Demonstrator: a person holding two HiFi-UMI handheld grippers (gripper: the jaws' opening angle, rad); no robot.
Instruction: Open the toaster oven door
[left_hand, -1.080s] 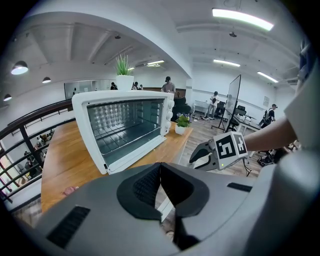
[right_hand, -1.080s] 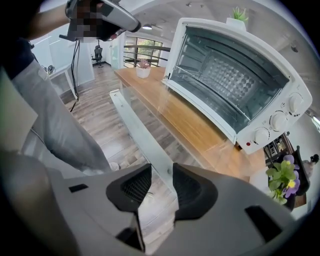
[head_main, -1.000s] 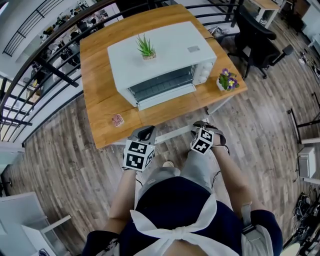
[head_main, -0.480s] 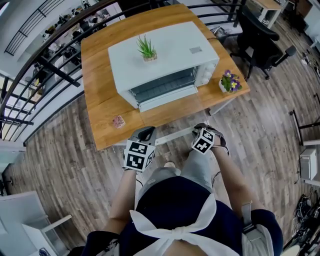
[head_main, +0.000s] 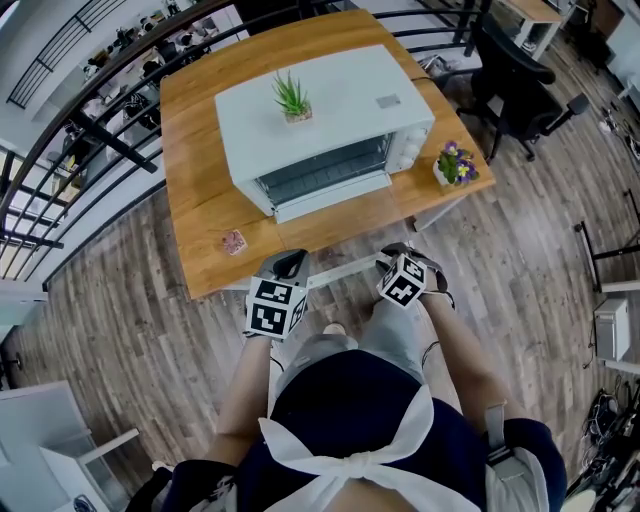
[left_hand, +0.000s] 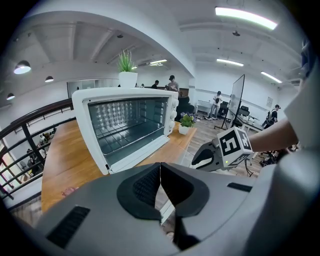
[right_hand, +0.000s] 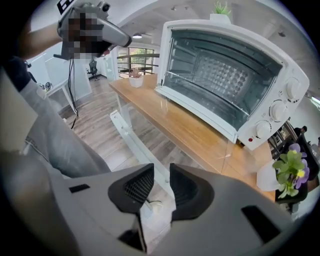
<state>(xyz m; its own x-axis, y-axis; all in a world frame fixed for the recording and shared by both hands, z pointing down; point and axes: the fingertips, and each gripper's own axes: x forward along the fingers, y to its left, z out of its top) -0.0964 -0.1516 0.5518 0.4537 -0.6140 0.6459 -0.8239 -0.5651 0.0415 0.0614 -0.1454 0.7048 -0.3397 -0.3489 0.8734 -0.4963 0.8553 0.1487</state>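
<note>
Left tongs (left_hand: 160, 172) pressed together, empty | right tongs (right_hand: 161, 175) part-spread, just opening wider, nothing between | both hung off the desk (head_main: 200, 220) edge, well clear of the toaster oven (head_main: 330, 110) | its door (head_main: 330, 195) lay folded down | risk: a rising hand could have clipped the jutting door and toppled the plant (head_main: 291, 95) on top.

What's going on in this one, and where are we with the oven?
A person stands at the wooden table with a gripper in each hand, both held by the table's near edge, apart from the white toaster oven. The oven's door already lies folded down, showing the racks inside. The left gripper is shut and empty. The right gripper has its jaws a little apart; they have just been opening, with nothing between them.
</note>
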